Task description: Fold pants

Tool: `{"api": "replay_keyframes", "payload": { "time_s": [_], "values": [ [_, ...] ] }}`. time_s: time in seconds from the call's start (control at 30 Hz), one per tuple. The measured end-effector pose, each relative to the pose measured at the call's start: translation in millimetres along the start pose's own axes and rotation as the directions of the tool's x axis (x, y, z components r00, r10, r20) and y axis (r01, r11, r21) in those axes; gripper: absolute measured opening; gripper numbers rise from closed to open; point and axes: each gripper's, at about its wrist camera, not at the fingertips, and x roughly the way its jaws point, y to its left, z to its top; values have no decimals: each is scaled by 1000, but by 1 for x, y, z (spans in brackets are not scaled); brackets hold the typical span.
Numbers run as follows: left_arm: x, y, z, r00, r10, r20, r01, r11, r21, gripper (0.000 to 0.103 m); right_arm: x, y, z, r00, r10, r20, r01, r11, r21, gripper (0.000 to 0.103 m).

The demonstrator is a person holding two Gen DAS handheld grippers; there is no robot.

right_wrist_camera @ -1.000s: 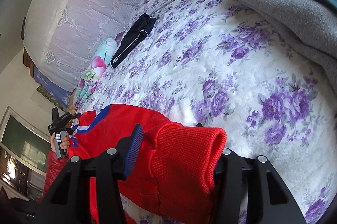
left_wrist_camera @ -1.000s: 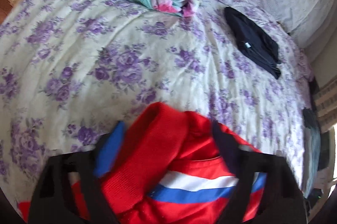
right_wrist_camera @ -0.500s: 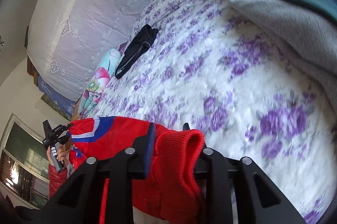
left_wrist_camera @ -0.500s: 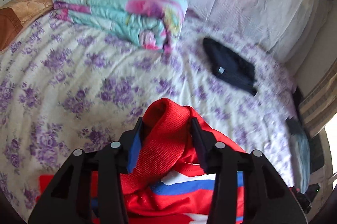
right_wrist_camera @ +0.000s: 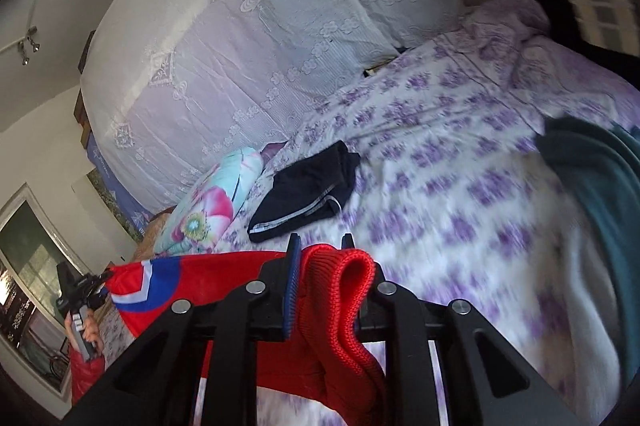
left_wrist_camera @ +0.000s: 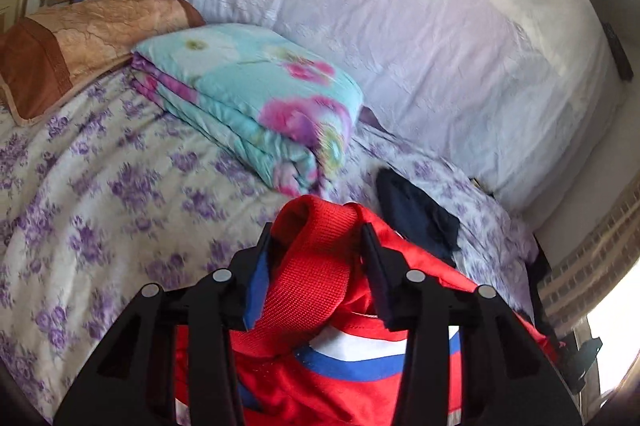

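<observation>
Your bed with the white sheet printed in purple flowers point(left_wrist_camera: 100, 186) fills both views, w/ a big pale lace-patterned cover point(right_wrist_camera: 240, 38) rising behind it. On the sheet, far side from you: a folded turquoise quilt w/ pink flowers point(left_wrist_camera: 248, 94), a tan and brown satin pillow point(left_wrist_camera: 80, 42) to its left, and a small folded dark navy garment w/ a thin white stripe point(right_wrist_camera: 308, 194) just right of the quilt. A grey and teal blanket pile point(right_wrist_camera: 600, 210) sits at the right edge of the right wrist view.

The red pants w/ a white and blue stripe and ribbed knit cuffs point(left_wrist_camera: 320, 378) hang between your two tools, lifted off the sheet at both held ends; the span looks stretched across in the right wrist view.

Left gripper point(left_wrist_camera: 316, 246): clenched on one ribbed red cuff, which bunches up between the fingers and pokes out past the tips. It points somewhat down toward the bed.

Right gripper point(right_wrist_camera: 320, 246): jaws closing, pads pressing the other ribbed cuff, which folds over and droops below the fingers. Also angled a bit downward.

Your left hand point(right_wrist_camera: 86, 330), gripping the left tool's handle, shows at the lower left of the right wrist view.

No readable brand or text: the navy garment's stripe marks are too blurred to tell.
</observation>
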Motion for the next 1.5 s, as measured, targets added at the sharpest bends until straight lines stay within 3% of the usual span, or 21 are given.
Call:
{"api": "replay_keyframes", "payload": {
  "time_s": [0.2,0.23,0.3,0.37,0.43,0.5,0.6,0.67,0.77,0.83,1.0,1.07,1.1,1.13,1.17,1.23,1.3,1.5],
  "values": [
    [65,27,5,992,102,-75,-104,994,-36,44,133,-23,18,986,-53,-159,57,998,23,23],
    [84,32,3,986,131,-102,-134,991,-28,48,156,-31,16,977,-107,-187,109,994,5,33],
    [108,39,-7,972,207,-113,-208,978,-1,55,174,-46,8,956,-252,-153,250,968,-30,47],
    [117,46,-21,965,236,-111,-236,972,10,55,169,-66,-2,963,-257,-78,260,965,36,48],
    [113,54,-32,976,201,-88,-201,979,5,58,153,-84,-11,979,-202,-40,206,967,150,48],
    [104,62,-35,984,166,-72,-167,986,-17,63,138,-90,-16,985,-173,-28,175,967,185,48],
    [83,69,-37,994,100,-45,-102,994,-44,65,125,-73,-27,982,-180,-51,185,976,113,51],
    [71,68,-40,994,104,-18,-104,994,-40,68,125,-63,-39,976,-194,-94,202,976,78,56],
    [55,70,-49,992,127,5,-126,991,-35,75,126,-68,-56,975,-172,-143,192,971,145,56],
    [50,78,-54,992,128,0,-127,990,-61,79,125,-76,-61,982,-103,-158,137,965,222,56],
    [56,90,-57,996,75,-50,-80,990,-120,79,129,-83,-65,985,-57,-162,103,950,295,54],
    [61,86,-59,994,91,-58,-97,990,-102,79,138,-88,-67,985,-33,-171,90,938,334,45],
    [62,84,-59,994,97,-58,-102,991,-92,79,142,-89,-66,984,-36,-173,93,937,336,36],
    [62,82,-60,993,101,-56,-105,991,-81,79,147,-89,-64,985,-42,-169,97,938,333,19],
    [62,82,-61,993,104,-54,-108,991,-77,79,146,-89,-63,989,-37,-145,86,935,343,14],
    [62,84,-61,993,103,-54,-108,991,-84,80,136,-82,-57,997,-5,-75,30,941,337,13],
    [63,88,-62,994,89,-62,-95,990,-104,80,122,-65,-48,999,-33,-33,41,967,251,12],
    [60,90,-65,995,72,-73,-80,990,-115,80,106,-105,-82,989,-79,-126,122,920,372,12]
  ]
}}
